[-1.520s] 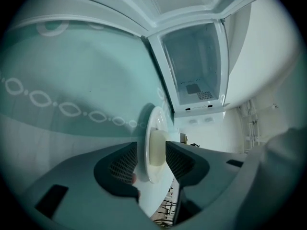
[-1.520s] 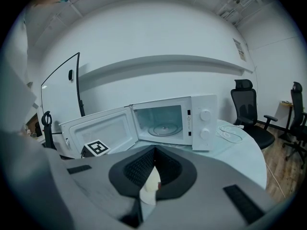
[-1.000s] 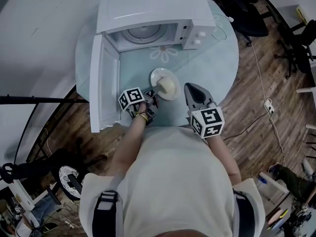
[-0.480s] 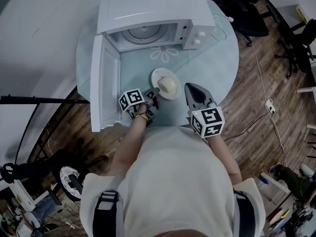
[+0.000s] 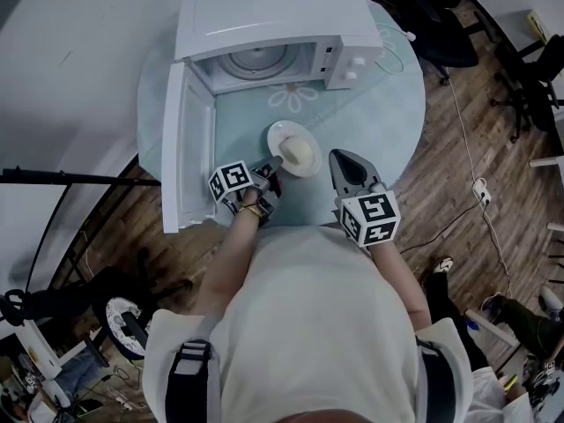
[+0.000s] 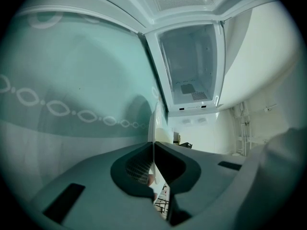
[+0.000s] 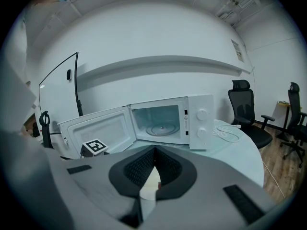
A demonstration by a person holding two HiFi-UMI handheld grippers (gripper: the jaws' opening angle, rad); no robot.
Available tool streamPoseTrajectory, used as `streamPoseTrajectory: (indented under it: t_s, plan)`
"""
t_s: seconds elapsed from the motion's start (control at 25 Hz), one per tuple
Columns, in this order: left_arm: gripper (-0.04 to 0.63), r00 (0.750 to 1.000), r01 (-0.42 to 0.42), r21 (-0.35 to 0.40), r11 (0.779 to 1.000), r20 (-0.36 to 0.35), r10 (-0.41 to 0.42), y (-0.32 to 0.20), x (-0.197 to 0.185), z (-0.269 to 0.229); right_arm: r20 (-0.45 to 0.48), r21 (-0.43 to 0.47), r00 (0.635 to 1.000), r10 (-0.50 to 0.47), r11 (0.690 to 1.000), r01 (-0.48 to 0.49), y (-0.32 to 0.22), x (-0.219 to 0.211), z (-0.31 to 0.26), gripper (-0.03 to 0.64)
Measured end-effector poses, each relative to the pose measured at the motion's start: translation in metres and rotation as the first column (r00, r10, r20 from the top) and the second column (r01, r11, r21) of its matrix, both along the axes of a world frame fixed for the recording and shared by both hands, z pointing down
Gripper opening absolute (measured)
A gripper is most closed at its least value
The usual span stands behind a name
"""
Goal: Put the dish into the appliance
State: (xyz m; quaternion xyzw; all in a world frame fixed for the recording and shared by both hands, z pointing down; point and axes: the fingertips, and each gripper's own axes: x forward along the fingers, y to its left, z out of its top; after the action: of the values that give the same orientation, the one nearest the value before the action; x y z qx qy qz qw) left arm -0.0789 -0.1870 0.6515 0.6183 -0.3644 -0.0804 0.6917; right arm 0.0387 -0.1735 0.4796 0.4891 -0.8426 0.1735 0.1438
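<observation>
1. One dish (image 5: pixel 295 152) holding pale food sits on the table (image 5: pixel 388 104), in front of the open microwave (image 5: pixel 264 16).
2. Left gripper (image 5: pixel 274 165) pinches the dish's near-left rim.
3. Right gripper (image 5: pixel 337 156) is just right of the dish, jaws pressed together, empty.
4. Door (image 5: pixel 187 152) stands swung out to the left.

A pale round table (image 5: pixel 388 122) fills the upper middle of the head view, with a flower print (image 5: pixel 293 98) near its centre and a looped white cable (image 5: pixel 398 33) toward the upper right. Wood plank flooring (image 5: pixel 458 157) surrounds it. Black office chairs (image 5: pixel 441 20) stand at upper right (two show at the right edge of the right gripper view). A white power strip (image 5: pixel 480 188) lies on the floor at right.
</observation>
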Motion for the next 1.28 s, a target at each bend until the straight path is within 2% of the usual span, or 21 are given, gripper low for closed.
streamPoseTrajectory:
  t_s: [0.36, 0.6, 1.28]
  plan:
    - [0.02, 0.997, 0.051, 0.065, 0.997, -0.064, -0.047, -0.03, -0.003, -0.032, 0.001, -0.001, 1.0, 0.006, 1.0, -0.006, 0.001, 0.001, 0.0, 0.005]
    - [0.02, 0.995, 0.076, 0.1, 0.992, -0.067, -0.07, -0.055, -0.009, -0.048, 0.002, -0.006, 1.0, 0.007, 1.0, -0.007, 0.002, 0.0, 0.002, 0.005]
    - [0.02, 0.971, 0.222, 0.132, 0.966, -0.121, -0.206, -0.138, -0.028, -0.07, -0.005, -0.056, 1.0, 0.03, 0.998, -0.03, -0.008, 0.006, 0.015, 0.005]
